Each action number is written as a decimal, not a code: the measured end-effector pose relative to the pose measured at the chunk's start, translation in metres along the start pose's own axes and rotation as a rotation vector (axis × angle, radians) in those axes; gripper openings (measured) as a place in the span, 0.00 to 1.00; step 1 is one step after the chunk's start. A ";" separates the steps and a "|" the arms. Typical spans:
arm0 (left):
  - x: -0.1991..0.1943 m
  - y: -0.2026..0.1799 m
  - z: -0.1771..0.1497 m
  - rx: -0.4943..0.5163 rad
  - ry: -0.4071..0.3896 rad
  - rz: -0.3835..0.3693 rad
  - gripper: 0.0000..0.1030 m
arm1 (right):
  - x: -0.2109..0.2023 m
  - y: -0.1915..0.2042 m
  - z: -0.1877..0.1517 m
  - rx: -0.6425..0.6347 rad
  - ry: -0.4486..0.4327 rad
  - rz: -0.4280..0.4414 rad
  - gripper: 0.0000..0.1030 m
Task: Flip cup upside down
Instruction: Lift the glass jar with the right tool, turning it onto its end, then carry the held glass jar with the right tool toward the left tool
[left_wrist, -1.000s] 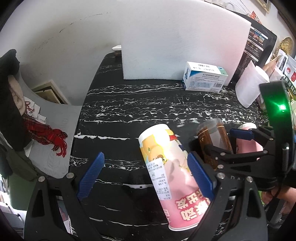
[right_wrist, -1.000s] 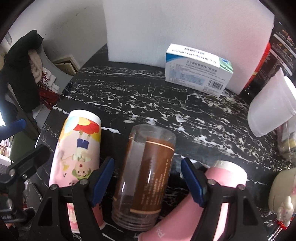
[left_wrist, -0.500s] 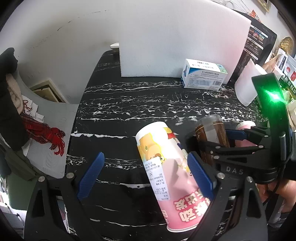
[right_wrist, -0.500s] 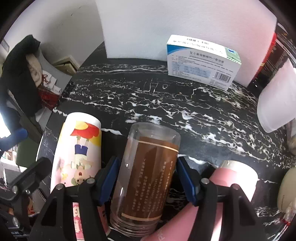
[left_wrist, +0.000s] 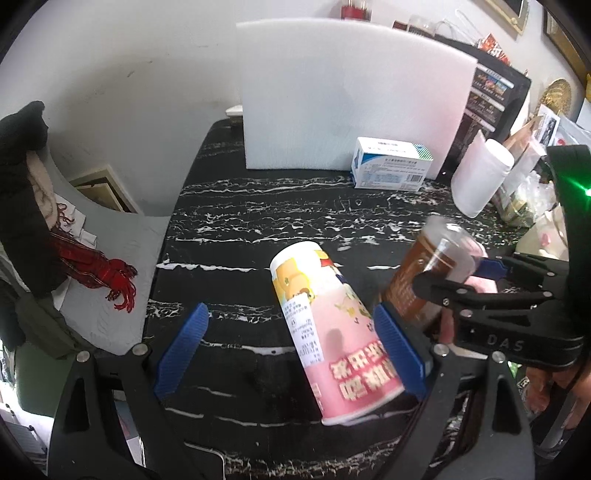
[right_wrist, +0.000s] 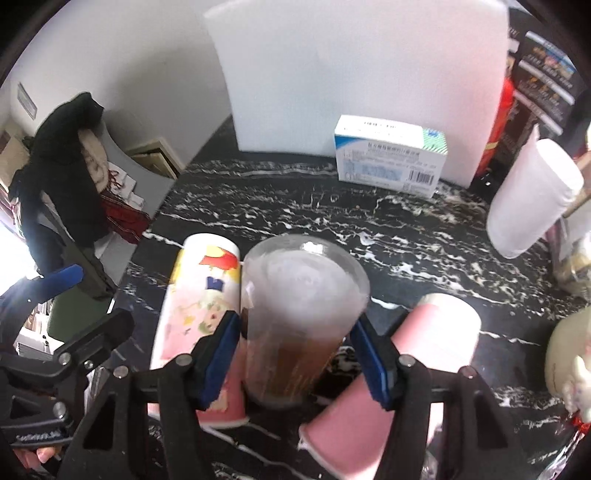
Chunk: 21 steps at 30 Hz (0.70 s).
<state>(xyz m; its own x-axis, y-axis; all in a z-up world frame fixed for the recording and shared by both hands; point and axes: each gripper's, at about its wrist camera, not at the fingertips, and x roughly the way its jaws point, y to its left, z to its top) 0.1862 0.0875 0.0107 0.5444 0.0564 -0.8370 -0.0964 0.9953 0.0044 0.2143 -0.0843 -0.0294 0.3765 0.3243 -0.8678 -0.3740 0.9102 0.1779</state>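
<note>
A clear plastic cup with a brown label (right_wrist: 299, 325) is clamped between the blue pads of my right gripper (right_wrist: 295, 354), tilted with its closed base toward the camera and lifted off the table. It also shows in the left wrist view (left_wrist: 428, 280). A pink cartoon paper cup (left_wrist: 328, 332) stands upside down between the fingers of my open left gripper (left_wrist: 291, 350), close to the right pad; it also shows in the right wrist view (right_wrist: 199, 317). A plain pink cup (right_wrist: 399, 373) stands upside down to the right.
The black marble table (left_wrist: 277, 221) carries a white foam board (left_wrist: 347, 99), a blue and white box (left_wrist: 391, 168) and a white plastic cup (left_wrist: 480, 177) at the back. Clutter lines the right edge. The table's left edge drops to a grey seat with a red scarf (left_wrist: 92, 262).
My right gripper has closed on the clear brown cup, then lifted and tilted it toward the camera. My left gripper has stayed open around the pink cartoon cup.
</note>
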 end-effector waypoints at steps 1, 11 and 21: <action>-0.007 -0.001 -0.002 -0.002 -0.009 0.000 0.88 | -0.007 0.001 -0.002 0.001 -0.015 0.001 0.60; -0.073 -0.005 -0.033 -0.008 -0.078 0.006 0.88 | -0.073 0.015 -0.036 -0.013 -0.128 0.022 0.59; -0.114 -0.010 -0.078 -0.010 -0.083 0.004 0.88 | -0.121 0.029 -0.099 -0.039 -0.148 0.029 0.59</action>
<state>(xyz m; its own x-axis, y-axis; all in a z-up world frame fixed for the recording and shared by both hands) 0.0603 0.0653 0.0630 0.6113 0.0674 -0.7885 -0.1069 0.9943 0.0021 0.0742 -0.1229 0.0349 0.4847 0.3877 -0.7841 -0.4186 0.8899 0.1813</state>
